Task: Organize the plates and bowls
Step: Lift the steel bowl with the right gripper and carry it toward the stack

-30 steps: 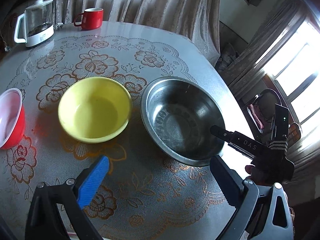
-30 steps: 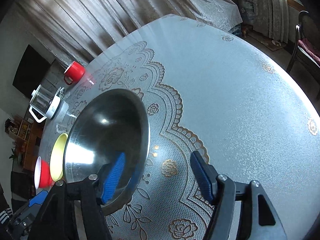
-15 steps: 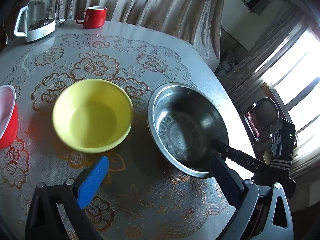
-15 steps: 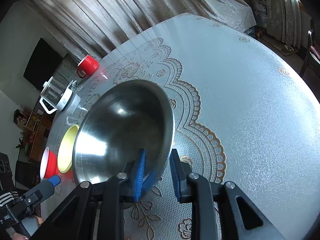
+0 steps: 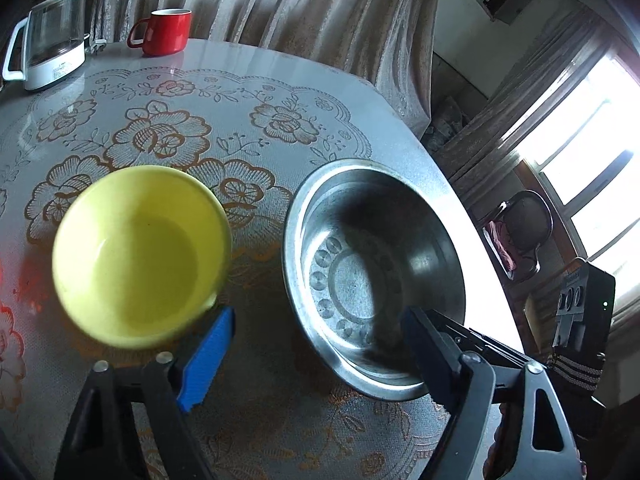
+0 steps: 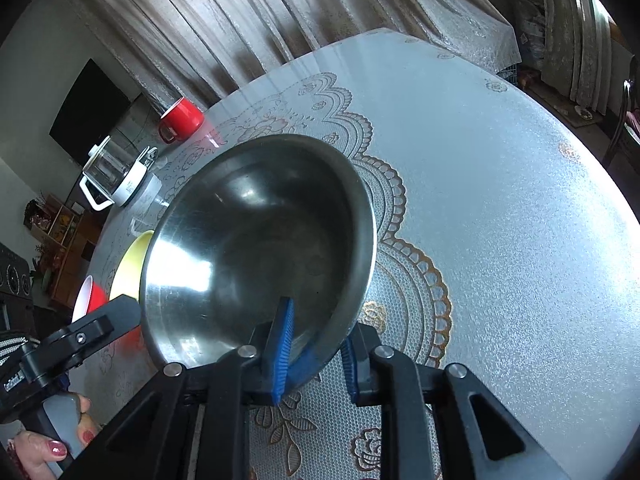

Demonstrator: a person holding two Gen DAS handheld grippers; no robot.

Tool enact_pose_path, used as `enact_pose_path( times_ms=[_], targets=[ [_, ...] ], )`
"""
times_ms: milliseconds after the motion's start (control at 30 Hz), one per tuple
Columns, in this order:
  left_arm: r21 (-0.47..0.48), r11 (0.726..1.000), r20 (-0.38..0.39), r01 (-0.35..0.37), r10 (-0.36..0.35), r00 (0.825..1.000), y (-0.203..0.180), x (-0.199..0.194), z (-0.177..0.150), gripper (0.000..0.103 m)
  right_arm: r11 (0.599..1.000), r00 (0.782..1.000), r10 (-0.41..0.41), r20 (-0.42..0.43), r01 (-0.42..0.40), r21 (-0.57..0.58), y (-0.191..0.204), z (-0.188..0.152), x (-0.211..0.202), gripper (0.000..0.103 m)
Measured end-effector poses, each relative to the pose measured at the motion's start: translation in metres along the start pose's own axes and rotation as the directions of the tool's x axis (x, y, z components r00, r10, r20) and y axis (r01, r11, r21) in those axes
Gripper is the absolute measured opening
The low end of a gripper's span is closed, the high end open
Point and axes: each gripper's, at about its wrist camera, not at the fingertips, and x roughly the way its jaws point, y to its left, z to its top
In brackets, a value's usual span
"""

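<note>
No writing can be read. The right claw (image 6: pixel 316 344) points down over the desk (image 6: pixel 500 208) and is clamped on the near rim of the round steel bowl (image 6: pixel 256 240). The left claw (image 5: pixel 320 344) is closing, nothing between its blue pads, just beside the yellow plastic bowl (image 5: pixel 140 252). The desk's far right part is free.
</note>
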Motion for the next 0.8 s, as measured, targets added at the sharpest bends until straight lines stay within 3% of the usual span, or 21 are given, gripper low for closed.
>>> enact_pose_path(
  times_ms=[67, 100, 167, 200, 533, 800],
  targets=[
    [-0.005, 1.000, -0.023, 0.001, -0.001, 1.000, 0.000, 0.007, -0.001, 0.055, 1.000, 1.000, 0.008, -0.002, -0.008, 0.005, -0.002, -0.002, -0.001, 0.021],
    [-0.008, 1.000, -0.040, 0.007, -0.007, 0.999, 0.000, 0.011, -0.002, 0.049, 1.000, 1.000, 0.014, 0.000, -0.014, 0.009, -0.003, -0.003, -0.001, 0.021],
    [0.000, 1.000, -0.074, 0.012, -0.012, 0.997, -0.001, 0.017, -0.005, 0.028, 1.000, 1.000, 0.018, 0.004, -0.018, 0.012, -0.003, -0.004, -0.004, 0.021],
    [0.006, 1.000, -0.081, 0.012, -0.012, 0.997, -0.003, 0.018, -0.007, 0.023, 1.000, 1.000, 0.019, 0.008, -0.019, 0.009, -0.002, -0.005, -0.006, 0.021],
    [0.013, 1.000, -0.103, 0.026, -0.025, 0.994, -0.009, 0.007, -0.032, 0.023, 1.000, 1.000, -0.002, 0.005, 0.002, -0.013, -0.002, -0.019, -0.022, 0.021],
    [0.009, 0.999, -0.102, 0.046, -0.045, 0.994, -0.012, -0.026, -0.060, 0.023, 0.999, 1.000, 0.010, 0.010, -0.010, -0.040, 0.004, -0.043, -0.045, 0.021]
  ],
)
